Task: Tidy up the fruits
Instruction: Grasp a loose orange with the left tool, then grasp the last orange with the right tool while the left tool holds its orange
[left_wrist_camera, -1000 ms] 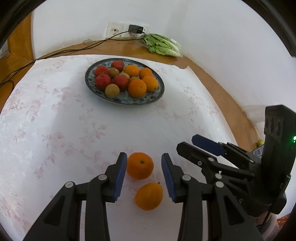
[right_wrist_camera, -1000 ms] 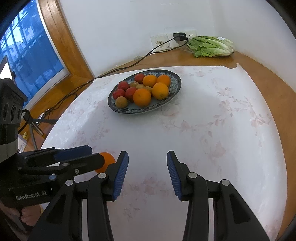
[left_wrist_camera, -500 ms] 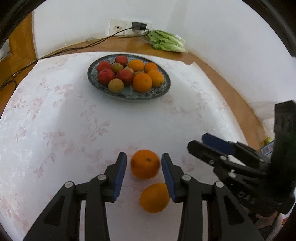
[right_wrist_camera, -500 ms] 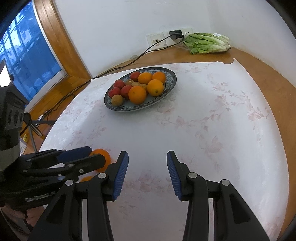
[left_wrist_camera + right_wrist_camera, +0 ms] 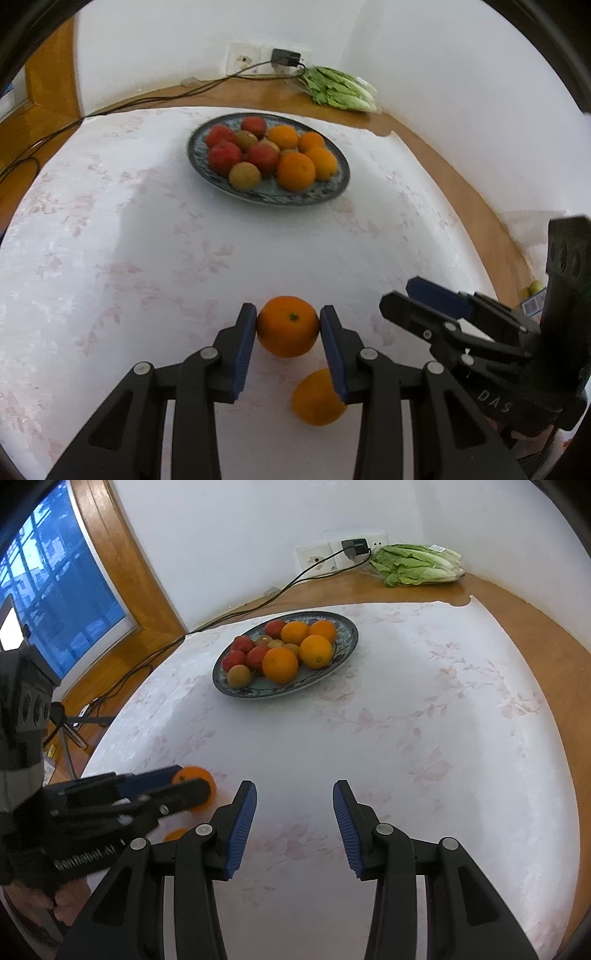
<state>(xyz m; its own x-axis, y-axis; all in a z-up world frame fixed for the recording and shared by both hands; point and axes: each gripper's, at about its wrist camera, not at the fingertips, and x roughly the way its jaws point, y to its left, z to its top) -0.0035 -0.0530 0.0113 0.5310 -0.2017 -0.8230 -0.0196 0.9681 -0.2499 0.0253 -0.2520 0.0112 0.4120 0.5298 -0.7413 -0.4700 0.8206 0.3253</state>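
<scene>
My left gripper (image 5: 288, 328) is shut on an orange (image 5: 288, 326), its blue pads touching both sides; the orange also shows in the right wrist view (image 5: 195, 777). A second orange (image 5: 317, 400) lies on the tablecloth just behind and right of it, partly hidden by the right finger. A blue patterned plate (image 5: 332, 192) at the far middle holds several oranges and red and brownish fruits; it also shows in the right wrist view (image 5: 347, 642). My right gripper (image 5: 291, 812) is open and empty over bare cloth, to the right of the left gripper.
A white floral tablecloth (image 5: 147, 258) covers a round wooden table (image 5: 461, 192). A bunch of lettuce (image 5: 417, 565) lies at the back by the wall socket, with a black cable (image 5: 236, 609) running left. A window is at the far left.
My left gripper has moved forward around the nearer orange and closed on it. The right gripper has stayed open, shifting slightly.
</scene>
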